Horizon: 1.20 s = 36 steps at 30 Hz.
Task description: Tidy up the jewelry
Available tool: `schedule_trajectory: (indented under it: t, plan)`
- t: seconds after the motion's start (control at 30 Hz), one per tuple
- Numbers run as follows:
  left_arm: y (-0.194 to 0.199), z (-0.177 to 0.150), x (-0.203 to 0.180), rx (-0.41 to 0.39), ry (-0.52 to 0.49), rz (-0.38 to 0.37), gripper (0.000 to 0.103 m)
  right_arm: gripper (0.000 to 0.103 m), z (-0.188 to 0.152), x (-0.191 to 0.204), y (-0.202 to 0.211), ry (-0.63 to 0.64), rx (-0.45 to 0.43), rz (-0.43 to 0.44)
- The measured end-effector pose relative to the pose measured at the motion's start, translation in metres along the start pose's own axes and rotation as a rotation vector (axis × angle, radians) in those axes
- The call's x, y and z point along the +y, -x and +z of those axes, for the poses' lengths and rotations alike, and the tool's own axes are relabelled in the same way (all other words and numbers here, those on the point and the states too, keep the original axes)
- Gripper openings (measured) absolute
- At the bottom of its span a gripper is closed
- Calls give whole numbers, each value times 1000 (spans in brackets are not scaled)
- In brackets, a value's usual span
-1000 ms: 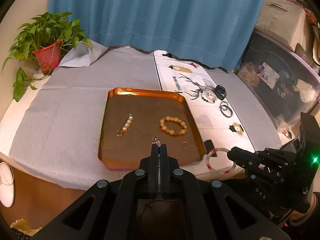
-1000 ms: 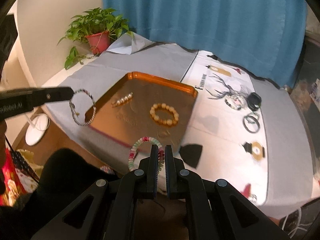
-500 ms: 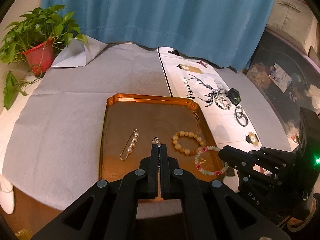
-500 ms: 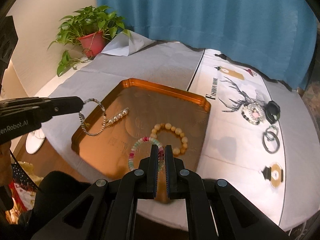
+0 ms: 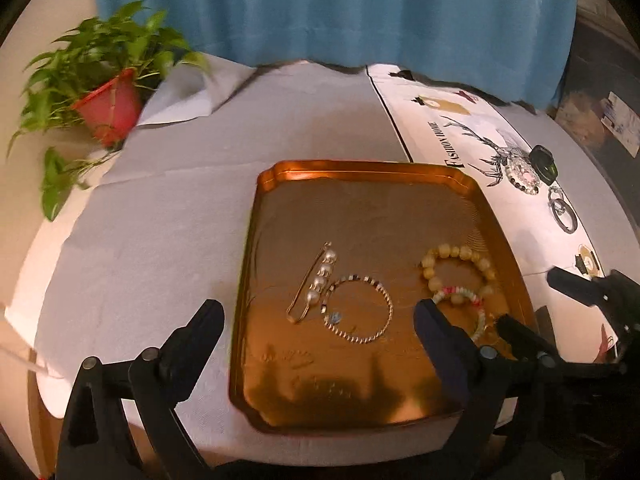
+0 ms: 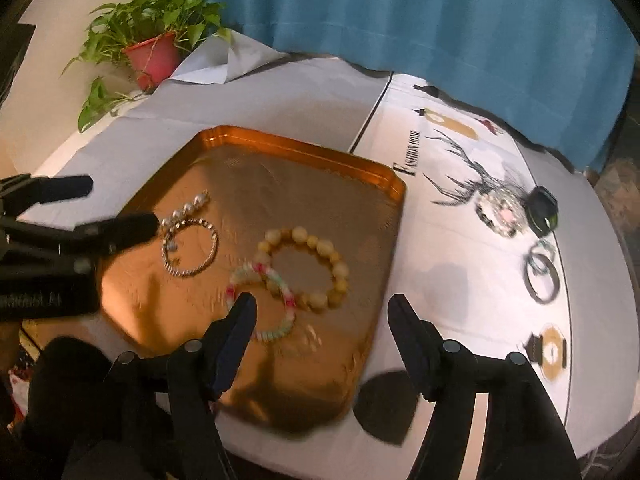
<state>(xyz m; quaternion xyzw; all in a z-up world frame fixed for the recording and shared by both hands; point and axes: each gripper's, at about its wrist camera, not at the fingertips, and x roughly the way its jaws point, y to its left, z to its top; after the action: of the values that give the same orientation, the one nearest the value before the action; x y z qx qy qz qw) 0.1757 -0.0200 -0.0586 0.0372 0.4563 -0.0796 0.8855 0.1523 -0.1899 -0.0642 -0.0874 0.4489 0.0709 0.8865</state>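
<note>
An orange tray [image 5: 360, 172] [image 6: 304, 152] lies on the grey cloth. In it lie a pearl pin [image 5: 316, 284] [image 6: 188, 208], a silver chain bracelet [image 5: 360, 312] [image 6: 190, 248], a yellow bead bracelet [image 5: 460, 268] [image 6: 308, 268] and a pastel bead bracelet [image 5: 468, 308] [image 6: 264, 304] overlapping it. My left gripper [image 5: 320, 320] is open and empty above the chain bracelet. My right gripper [image 6: 320, 312] is open and empty above the pastel bracelet.
On the white deer-print runner [image 6: 460, 168] lie a beaded piece [image 6: 498, 216], a black watch [image 6: 542, 204], dark rings [image 6: 542, 276] and a gold brooch [image 6: 550, 352]. A potted plant [image 5: 108, 100] stands at the back left. A blue curtain [image 5: 340, 8] hangs behind.
Both grippers moved over the tray and opened. The chain bracelet dropped from the left gripper and the pastel bracelet from the right; both now lie in the tray.
</note>
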Motion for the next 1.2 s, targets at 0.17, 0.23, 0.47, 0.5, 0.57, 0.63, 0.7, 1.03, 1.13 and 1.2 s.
schedule_trajectory:
  t: [0.17, 0.23, 0.47, 0.5, 0.57, 0.63, 0.7, 1.03, 1.13, 1.2]
  plan:
    - [13, -28, -1, 67, 29, -21, 95, 70, -32, -3, 22, -18, 38, -16]
    - [26, -43, -5, 74, 34, -20, 95, 70, -45, -3, 34, -37, 45, -18]
    - [72, -81, -15, 64, 38, -4, 95, 73, -79, 6, 89, -47, 2, -16]
    - [79, -85, -16, 53, 35, 1, 95, 74, -83, 9, 97, -38, -8, -15]
    - [92, -90, -18, 31, 28, 12, 95, 74, -89, 17, 111, -25, -27, -18]
    - [109, -97, -22, -2, 13, 21, 95, 75, -95, 21, 123, -14, -43, -19]
    - [120, -101, -24, -19, 0, 24, 95, 75, -100, 25, 133, -12, -58, -24]
    - [158, -124, -41, -63, -42, 22, 95, 76, -124, 31, 168, -13, -98, -43]
    - [163, -127, -45, -76, -51, 32, 95, 76, -128, 31, 175, -12, -106, -51]
    - [166, -128, -45, -81, -50, 30, 95, 76, -130, 31, 178, -13, -111, -53]
